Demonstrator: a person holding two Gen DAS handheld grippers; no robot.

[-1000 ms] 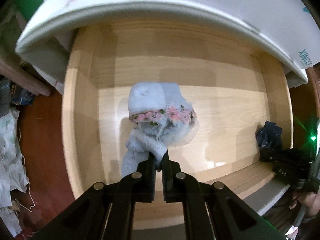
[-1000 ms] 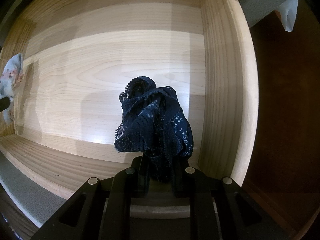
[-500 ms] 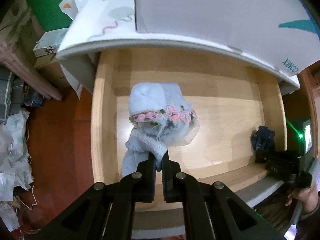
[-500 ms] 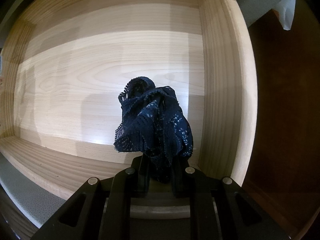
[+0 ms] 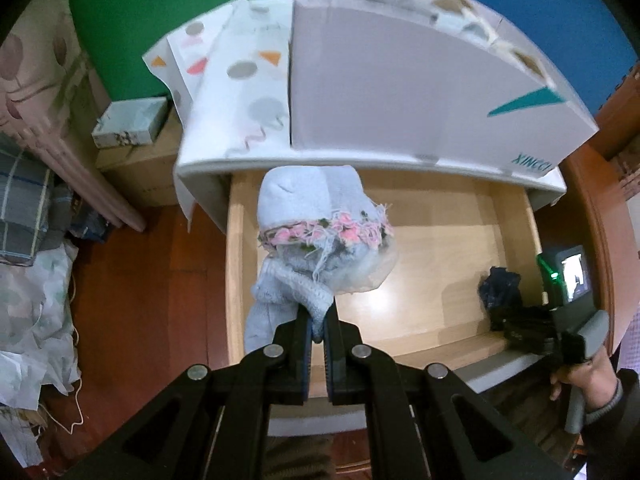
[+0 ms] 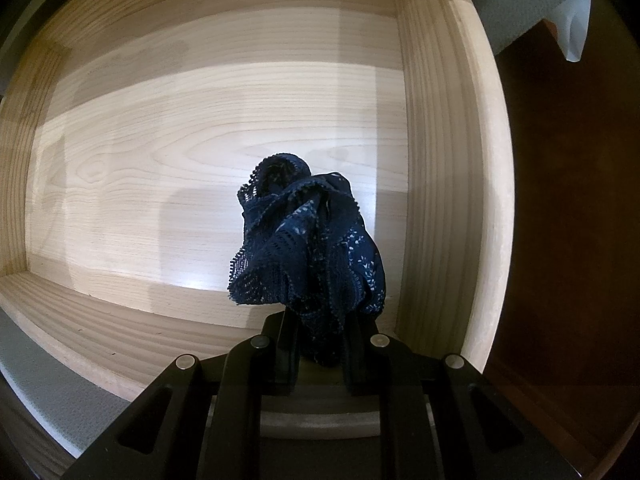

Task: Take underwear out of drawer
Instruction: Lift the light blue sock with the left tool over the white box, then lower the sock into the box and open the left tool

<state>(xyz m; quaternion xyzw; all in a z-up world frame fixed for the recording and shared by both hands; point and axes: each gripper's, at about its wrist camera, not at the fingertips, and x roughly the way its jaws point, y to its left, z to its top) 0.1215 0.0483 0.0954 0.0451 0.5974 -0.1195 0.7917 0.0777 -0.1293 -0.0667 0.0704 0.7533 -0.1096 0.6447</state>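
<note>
The wooden drawer (image 5: 436, 308) lies open below. The pale blue underwear (image 5: 316, 248) hangs toward twelve o'clock from the clamped left gripper (image 5: 316, 330), above the drawer. At four o'clock, the right gripper (image 6: 320, 344) pinches navy lace underwear (image 6: 308, 248) low inside.

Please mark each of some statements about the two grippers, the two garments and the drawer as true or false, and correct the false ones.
1. The left gripper is shut on the pale blue garment. True.
2. The right gripper is open and holds nothing. False: it is shut on the dark blue lace garment.
3. The dark blue lace garment is near the drawer's right wall. True.
4. The pale blue garment has a band of pink flowers. True.
5. The wooden drawer is full of folded clothes. False: apart from the two gripped garments, only its bare floor shows.
</note>
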